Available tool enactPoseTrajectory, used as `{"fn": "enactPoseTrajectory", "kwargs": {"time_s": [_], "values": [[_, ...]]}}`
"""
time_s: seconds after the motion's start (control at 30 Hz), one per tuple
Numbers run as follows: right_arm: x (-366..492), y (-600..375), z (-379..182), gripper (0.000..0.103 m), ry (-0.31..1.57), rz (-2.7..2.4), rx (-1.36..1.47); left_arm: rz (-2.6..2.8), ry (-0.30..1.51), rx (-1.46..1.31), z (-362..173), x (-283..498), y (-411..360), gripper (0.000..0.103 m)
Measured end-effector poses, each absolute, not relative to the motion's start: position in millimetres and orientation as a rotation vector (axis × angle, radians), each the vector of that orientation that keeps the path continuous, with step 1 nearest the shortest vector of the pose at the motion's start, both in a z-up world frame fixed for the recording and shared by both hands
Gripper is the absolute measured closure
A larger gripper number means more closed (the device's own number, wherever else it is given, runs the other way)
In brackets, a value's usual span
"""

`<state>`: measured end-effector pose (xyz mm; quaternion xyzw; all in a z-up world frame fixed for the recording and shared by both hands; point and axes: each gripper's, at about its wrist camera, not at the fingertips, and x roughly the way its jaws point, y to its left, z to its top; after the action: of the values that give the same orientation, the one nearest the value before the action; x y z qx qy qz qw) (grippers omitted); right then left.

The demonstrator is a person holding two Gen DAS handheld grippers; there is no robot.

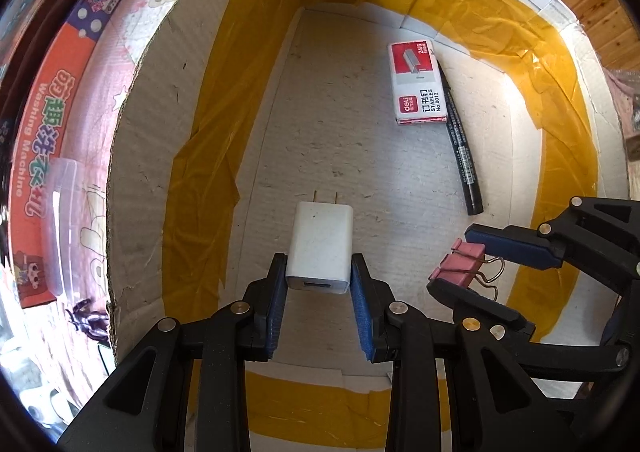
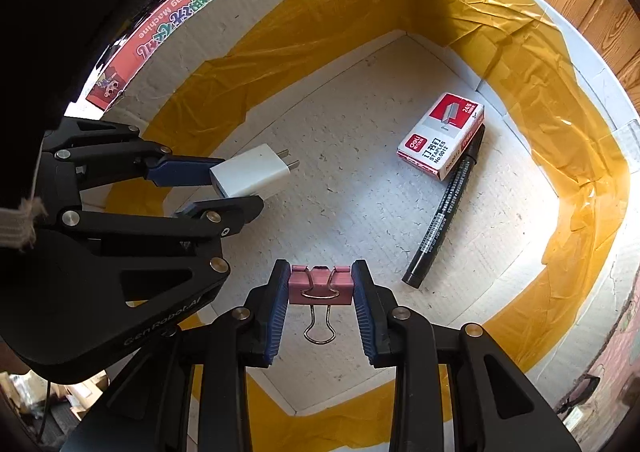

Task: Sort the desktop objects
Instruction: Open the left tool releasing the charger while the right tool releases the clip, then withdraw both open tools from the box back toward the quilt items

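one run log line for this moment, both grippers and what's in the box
left gripper: shut on white charger | right gripper: shut on pink binder clip | cardboard box: staples box, black marker

The staples box (image 1: 416, 84) is showing "deli", "STAPLES", "No.0012" and "24/6" on its red and grey face. The orange carton (image 1: 44, 156) outside the cardboard box is reading "Washing Machine". The left gripper (image 2: 236, 188) is bearing "GenRobot.AI" on its black body.
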<state>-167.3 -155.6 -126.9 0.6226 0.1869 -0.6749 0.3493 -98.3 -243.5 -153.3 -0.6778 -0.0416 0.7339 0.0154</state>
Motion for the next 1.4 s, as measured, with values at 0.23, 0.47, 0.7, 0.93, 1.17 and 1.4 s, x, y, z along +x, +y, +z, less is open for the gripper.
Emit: {"fn": "enactPoseTrajectory", "kwargs": {"time_s": [0.23, 0.47, 0.7, 0.93, 1.17, 1.4], "values": [[-162.6, -150.4, -127.3, 0.068, 0.493, -1.752, 1.627, 2.271, -0.144, -2.12, -152.9, -102.1, -249.0, 0.071], [-154.9, -136.5, -118.7, 0.067, 0.472, -1.768, 1.622, 2.282, -0.126, -2.134, -147.8, -100.5, -251.6, 0.07], [-139.8, -119.3, -94.3, 0.063, 0.436, -1.791, 1.579, 2.333, -0.081, -2.111, -126.3, -91.6, -251.8, 0.069], [-129.9, -106.1, -66.9, 0.057, 0.451, -1.863, 1.512, 2.379, -0.038, -2.08, -97.8, -78.8, -249.8, 0.068], [-129.6, -81.4, -40.5, 0.055, 0.378, -1.96, 1.436, 2.421, 0.025, -2.027, -76.4, -75.5, -210.0, 0.068], [-114.7, -62.7, -19.6, 0.055, 0.32, -2.049, 1.309, 2.447, 0.062, -1.985, -61.7, -58.9, -198.1, 0.068]]}}
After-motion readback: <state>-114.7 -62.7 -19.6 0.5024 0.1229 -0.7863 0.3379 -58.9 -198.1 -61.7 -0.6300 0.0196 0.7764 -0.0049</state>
